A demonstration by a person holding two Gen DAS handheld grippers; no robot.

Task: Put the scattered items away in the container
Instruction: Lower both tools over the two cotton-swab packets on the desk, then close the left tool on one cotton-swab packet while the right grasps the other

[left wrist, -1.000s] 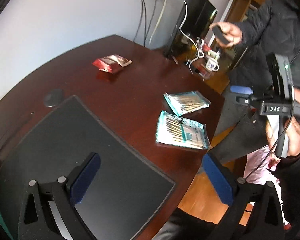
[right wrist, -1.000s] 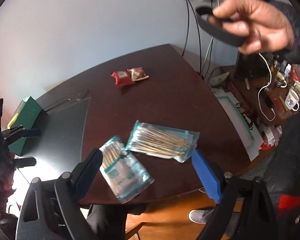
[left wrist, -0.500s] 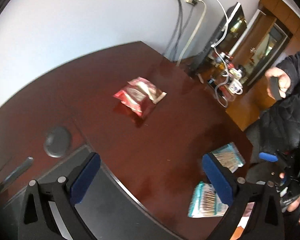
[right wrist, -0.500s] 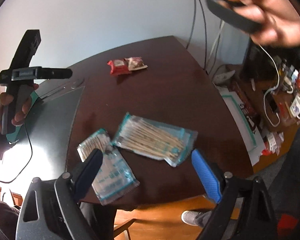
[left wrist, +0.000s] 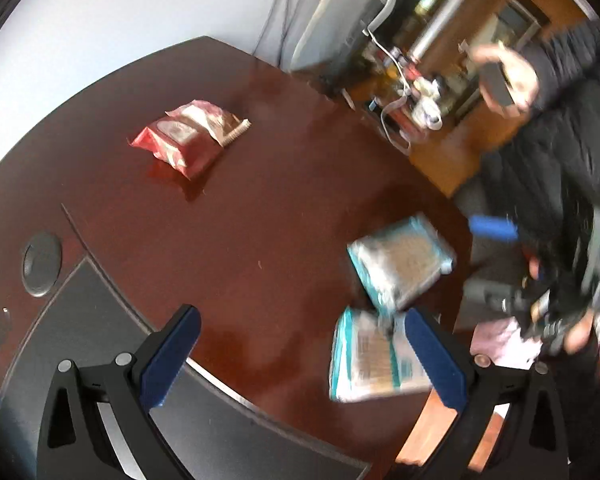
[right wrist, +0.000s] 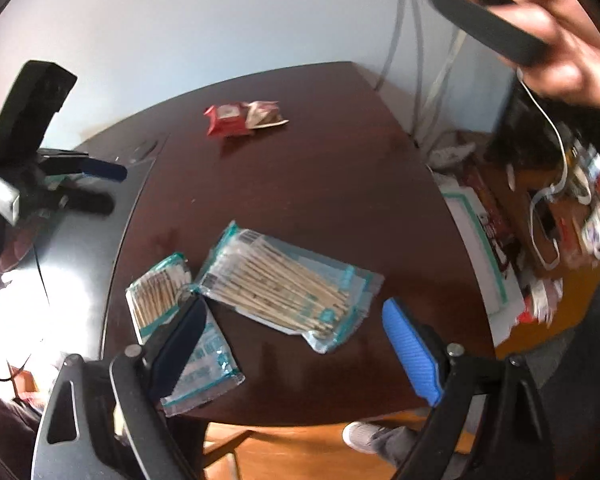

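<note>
Teal swab packet half hidden behind right gripper, jaws wide, empty; left gripper likewise.

Glossy dark reddish-brown wooden table, with a matte dark grey desk mat at one edge. The crinkly snack packet shows red and white with a brown end. Two clear plastic packs of pale tan cotton swabs carry teal borders and white printed labels. Blue ribbed finger pads sit on black frames.
</note>
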